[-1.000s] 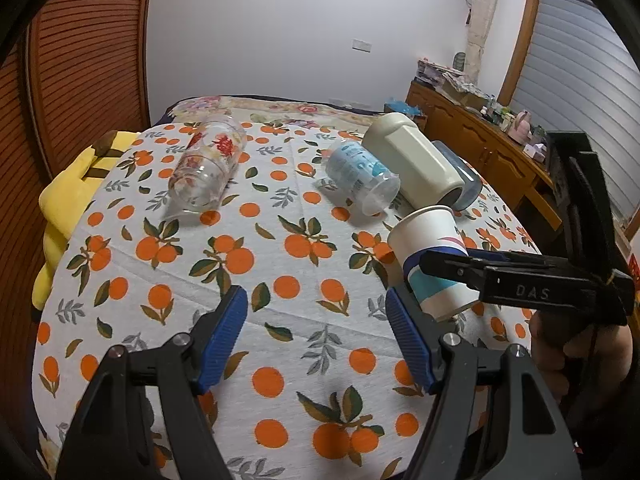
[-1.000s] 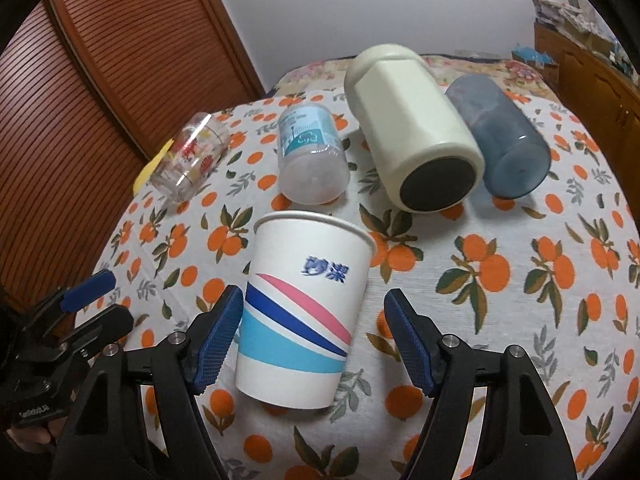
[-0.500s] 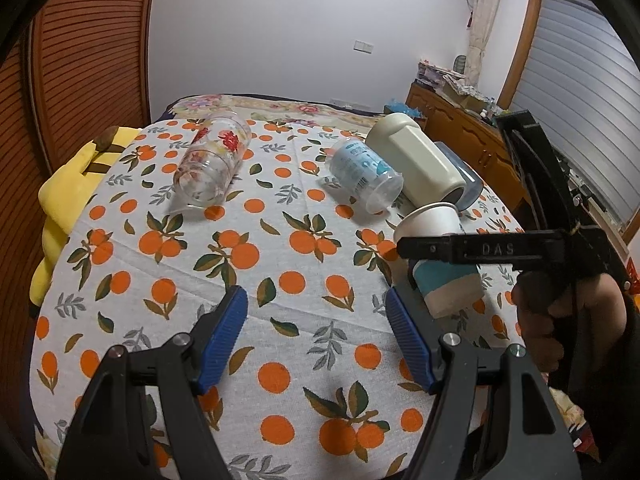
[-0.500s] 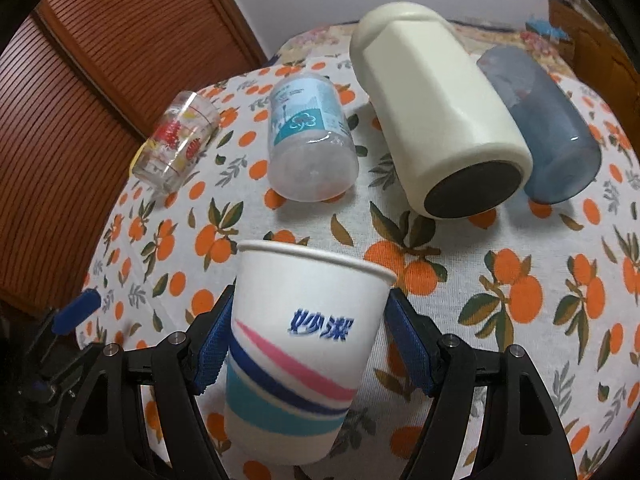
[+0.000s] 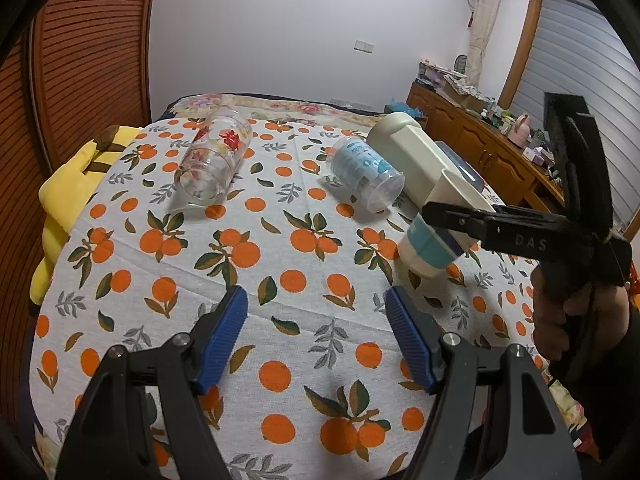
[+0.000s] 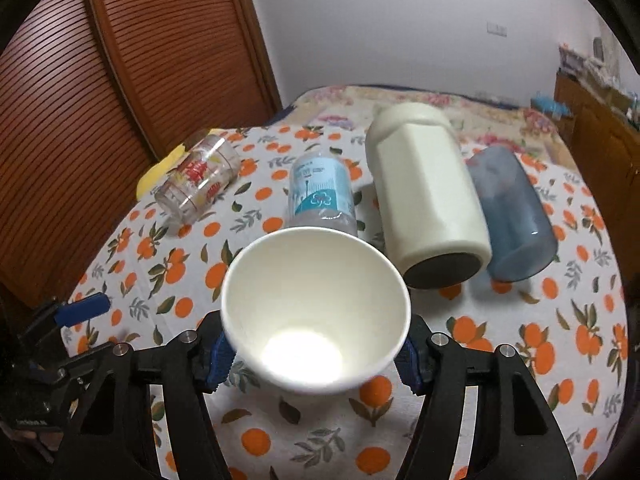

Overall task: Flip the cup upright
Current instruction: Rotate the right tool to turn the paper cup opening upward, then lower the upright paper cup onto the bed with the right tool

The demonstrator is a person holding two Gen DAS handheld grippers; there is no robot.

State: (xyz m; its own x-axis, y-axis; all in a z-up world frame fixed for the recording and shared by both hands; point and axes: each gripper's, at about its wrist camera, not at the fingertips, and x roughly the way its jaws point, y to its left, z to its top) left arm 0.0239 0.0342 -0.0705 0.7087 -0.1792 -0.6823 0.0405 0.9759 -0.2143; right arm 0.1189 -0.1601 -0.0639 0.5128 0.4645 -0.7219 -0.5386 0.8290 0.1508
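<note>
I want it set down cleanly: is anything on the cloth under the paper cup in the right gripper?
Nothing visible. The right gripper holds the paper cup tilted above bare tablecloth; the blue-label cup and cream bottle lie farther back.

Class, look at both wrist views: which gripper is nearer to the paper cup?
Right. The right gripper is clamped on the paper cup, which is tilted above the tablecloth. The left gripper hangs open to the cup's left, apart from it.
</note>
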